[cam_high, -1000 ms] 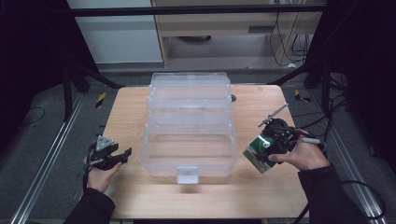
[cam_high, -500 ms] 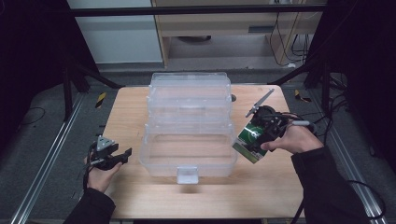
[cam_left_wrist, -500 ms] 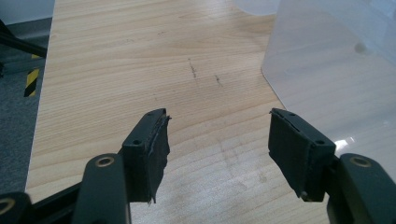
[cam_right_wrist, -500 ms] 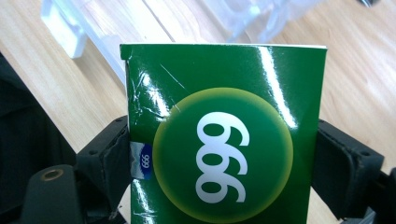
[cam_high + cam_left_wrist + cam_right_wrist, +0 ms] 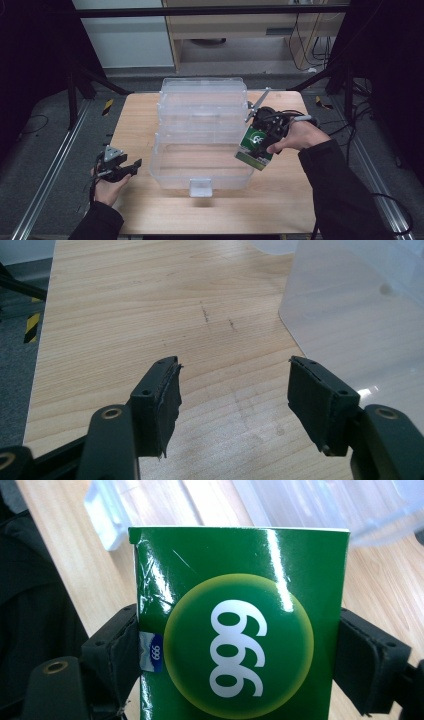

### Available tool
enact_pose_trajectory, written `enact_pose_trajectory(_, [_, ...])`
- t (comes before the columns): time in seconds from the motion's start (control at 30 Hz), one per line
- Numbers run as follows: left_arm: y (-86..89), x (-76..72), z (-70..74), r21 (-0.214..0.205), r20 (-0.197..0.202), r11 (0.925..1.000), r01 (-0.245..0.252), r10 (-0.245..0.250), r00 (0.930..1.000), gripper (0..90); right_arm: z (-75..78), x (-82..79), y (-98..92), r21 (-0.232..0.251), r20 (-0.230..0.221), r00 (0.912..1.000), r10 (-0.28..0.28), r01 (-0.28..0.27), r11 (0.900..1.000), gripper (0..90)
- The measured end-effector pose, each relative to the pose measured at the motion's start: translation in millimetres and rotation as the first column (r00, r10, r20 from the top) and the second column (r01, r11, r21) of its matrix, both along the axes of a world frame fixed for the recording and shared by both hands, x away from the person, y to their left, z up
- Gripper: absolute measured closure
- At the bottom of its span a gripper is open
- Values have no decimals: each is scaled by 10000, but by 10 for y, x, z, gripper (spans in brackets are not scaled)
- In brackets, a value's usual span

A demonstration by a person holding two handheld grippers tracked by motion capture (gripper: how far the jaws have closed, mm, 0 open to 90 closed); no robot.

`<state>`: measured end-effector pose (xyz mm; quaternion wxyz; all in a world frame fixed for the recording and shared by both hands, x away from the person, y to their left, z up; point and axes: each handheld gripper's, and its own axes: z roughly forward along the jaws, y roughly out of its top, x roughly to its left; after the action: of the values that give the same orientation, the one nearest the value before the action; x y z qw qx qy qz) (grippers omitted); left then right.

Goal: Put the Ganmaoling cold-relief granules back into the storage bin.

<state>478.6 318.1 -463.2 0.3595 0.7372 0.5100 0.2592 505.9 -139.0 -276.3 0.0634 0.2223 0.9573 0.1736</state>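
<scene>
Sitting across the middle of the wooden table (image 5: pixel 135 125) was the big clear plastic storage box (image 5: pixel 202 131), open on top, lid tipped up at the back. Looked rigid enough but light, so probably easy to nudge if anything bumped its wall.

At its right rim was the green carton (image 5: pixel 255 146), the one with the white 999 on the front, held up off the table and tilted, its lower corner just over the box's edge. Judging by the creased corner in the right gripper view, it was thin glossy cardboard: light, a bit slick, and easy to crush. Best held by the two narrow side faces, which is how the right gripper (image 5: pixel 264 131) had it, clamped on either side around mid-height.

The left gripper (image 5: pixel 131 167) was low by the box's left wall, jaws spread wide with nothing between them.

Compared with a second ago, the carton had travelled left and a little up, from out over the bare table toward the box. The left hand hadn't budged.
</scene>
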Motion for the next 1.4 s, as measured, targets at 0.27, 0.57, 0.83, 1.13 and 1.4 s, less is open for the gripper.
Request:
enact_pose_trajectory(0.27, [6,1,-5,1,-17,10000,-8,8,10000,372,-8,85,201,-88,-121,9941,1076,-1077,9941,174])
enact_pose_trajectory(0.57, [8,6,-19,-19,-35,10000,-35,35,10000,371,-90,133,402,-338,-297,9742,2239,-2248,9738,174])
enact_pose_trajectory(0.83, [14,8,-21,20,-68,10000,-22,22,10000,371,-198,178,526,-569,-248,9532,3014,-3024,9515,173])
enact_pose_trajectory(1.13, [14,11,-34,33,-121,10000,7,-7,9999,369,-332,214,616,-795,-218,9354,3530,-3535,9320,172])
enact_pose_trajectory(1.4, [15,14,-41,60,-145,10000,14,-13,9999,370,-475,244,620,-1054,-200,9257,3776,-3775,9200,171])
